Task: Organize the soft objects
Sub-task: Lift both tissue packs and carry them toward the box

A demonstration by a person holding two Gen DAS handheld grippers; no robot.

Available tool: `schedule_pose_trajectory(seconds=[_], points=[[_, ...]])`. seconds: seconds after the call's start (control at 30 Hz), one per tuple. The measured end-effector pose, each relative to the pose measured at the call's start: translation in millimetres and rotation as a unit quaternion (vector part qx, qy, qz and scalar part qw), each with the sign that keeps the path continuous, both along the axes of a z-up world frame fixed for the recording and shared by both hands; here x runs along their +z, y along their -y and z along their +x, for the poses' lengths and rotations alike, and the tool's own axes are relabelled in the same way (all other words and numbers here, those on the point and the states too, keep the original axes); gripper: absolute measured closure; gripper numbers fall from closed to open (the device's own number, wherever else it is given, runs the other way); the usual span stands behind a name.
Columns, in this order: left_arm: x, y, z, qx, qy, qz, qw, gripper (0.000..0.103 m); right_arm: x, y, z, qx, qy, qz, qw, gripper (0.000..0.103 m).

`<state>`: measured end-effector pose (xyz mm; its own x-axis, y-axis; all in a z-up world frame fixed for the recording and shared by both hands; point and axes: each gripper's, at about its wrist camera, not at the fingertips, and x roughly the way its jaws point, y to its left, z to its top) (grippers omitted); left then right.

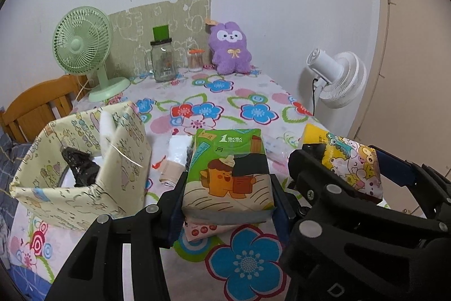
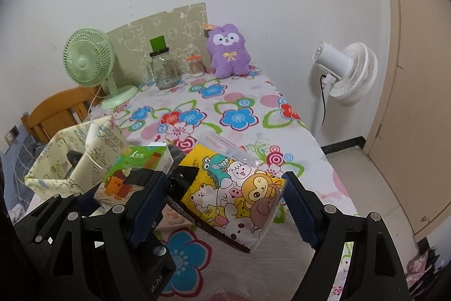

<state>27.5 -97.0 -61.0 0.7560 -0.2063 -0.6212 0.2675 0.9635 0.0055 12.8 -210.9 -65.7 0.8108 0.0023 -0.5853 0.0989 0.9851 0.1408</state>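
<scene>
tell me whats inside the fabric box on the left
Inside the fabric box, a black crumpled item and a white roll at the back show. Its walls hide anything lower down.

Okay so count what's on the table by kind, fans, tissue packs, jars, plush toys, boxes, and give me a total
Fans: 1, the green fan; the white fan stands on the floor.
Tissue packs: 2, green pack in the left gripper, cartoon pack in the right gripper.
Jars: 2, glass jar, swab jar.
Plush toys: 1, purple bunny.
Boxes: 1, paper box.
Total: 7
</scene>
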Motion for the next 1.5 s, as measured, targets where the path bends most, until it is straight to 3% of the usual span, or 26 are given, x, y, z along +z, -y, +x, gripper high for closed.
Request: schedule_pose_trajectory(seconds=[0.73, 1.5], points=[[51, -45, -3, 0.029, 0.022, -0.014, 0.9992, 0.049, 56, -45, 2, 0.039, 0.03, -0.016, 0.999, 0.019], [62, -113, 22, 0.077, 0.027, -0.015, 0.9966, 0.049, 69, -113, 41, 0.104, 0.031, -0.009, 0.994, 0.019]])
